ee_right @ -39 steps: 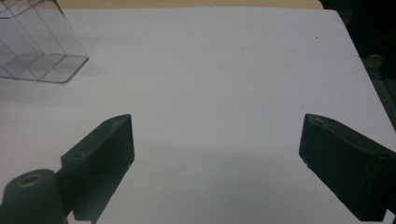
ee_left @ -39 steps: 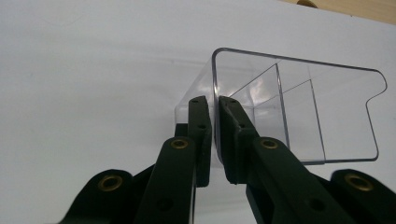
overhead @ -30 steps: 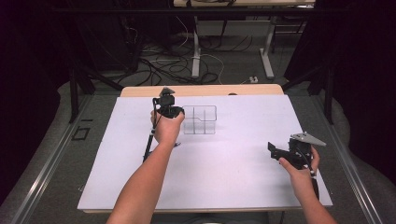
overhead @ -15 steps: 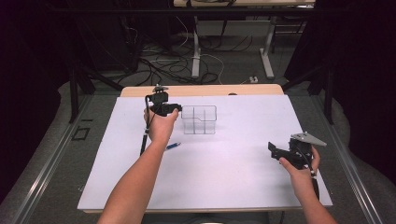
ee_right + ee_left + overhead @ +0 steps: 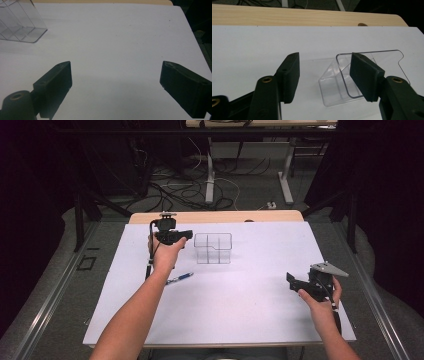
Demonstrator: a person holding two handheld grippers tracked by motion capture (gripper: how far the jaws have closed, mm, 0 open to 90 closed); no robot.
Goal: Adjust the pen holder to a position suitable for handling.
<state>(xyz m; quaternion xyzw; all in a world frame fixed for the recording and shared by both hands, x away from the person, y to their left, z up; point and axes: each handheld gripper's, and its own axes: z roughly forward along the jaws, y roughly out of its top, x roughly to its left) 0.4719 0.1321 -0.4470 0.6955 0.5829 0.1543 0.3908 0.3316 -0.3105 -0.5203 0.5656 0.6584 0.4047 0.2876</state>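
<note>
- Judged as an approach step: left gripper [image 5: 187, 234] held raised just left of the clear organizer [image 5: 213, 248], fingers [image 5: 289, 72] parted to a middling gap and holding nothing.
- Seen along the left gripper's own camera: near corner of the clear organizer [image 5: 352, 80] lying between and beyond the two fingers, one finger overlapping its rim in the picture; contact probably not made yet, though hard to tell through the clear plastic.
- Clear organizer placed toward the far middle of the white bench [image 5: 250, 320], upright, open top facing up, divided into compartments, apparently empty.
- Long axis running left to right across the bench, roughly parallel to the far edge; notched rim on its right side in the left gripper view.
- Blue pen [image 5: 180, 278] lying on the bench near the left forearm, well short of the organizer, long axis slanting from near-left up toward far-right.
- Right gripper [image 5: 291, 281] parked low at the near right, fingers [image 5: 53, 85] spread wide over bare bench, empty.
- Next move likely called for: either closing on the organizer wall to steady it, or turning back for the pen and dropping it tip-down into a compartment.
</note>
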